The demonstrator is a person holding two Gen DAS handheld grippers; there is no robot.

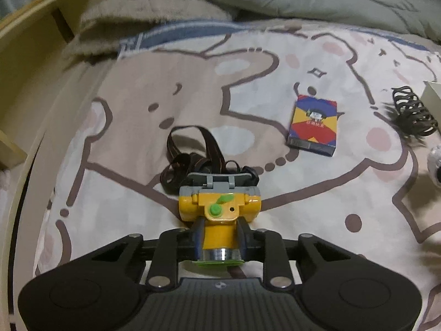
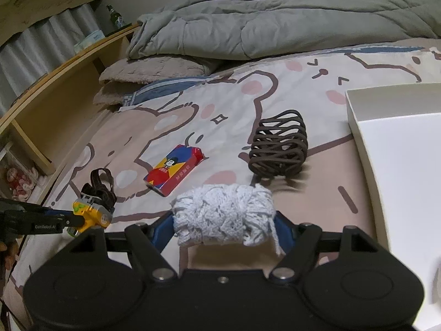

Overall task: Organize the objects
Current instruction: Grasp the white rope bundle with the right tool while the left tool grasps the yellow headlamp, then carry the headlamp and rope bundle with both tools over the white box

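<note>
A yellow headlamp (image 1: 219,212) with a green button sits between the fingers of my left gripper (image 1: 219,231), which is shut on its barrel. Its dark strap (image 1: 190,160) trails on the bed sheet behind it. From the right wrist view the same headlamp (image 2: 92,215) and left gripper (image 2: 69,220) appear at the far left. My right gripper (image 2: 224,219) is shut on a bundle of white yarn (image 2: 220,207), with a blue pad against each end. A red, blue and yellow card box (image 2: 176,168) and a brown wire coil (image 2: 278,149) lie on the sheet beyond.
A white open box (image 2: 355,115) stands at the right on the bed. A grey quilt (image 2: 275,22) and a fleecy pillow (image 2: 154,69) are piled at the back. A wooden shelf (image 2: 55,82) runs along the left edge of the bed.
</note>
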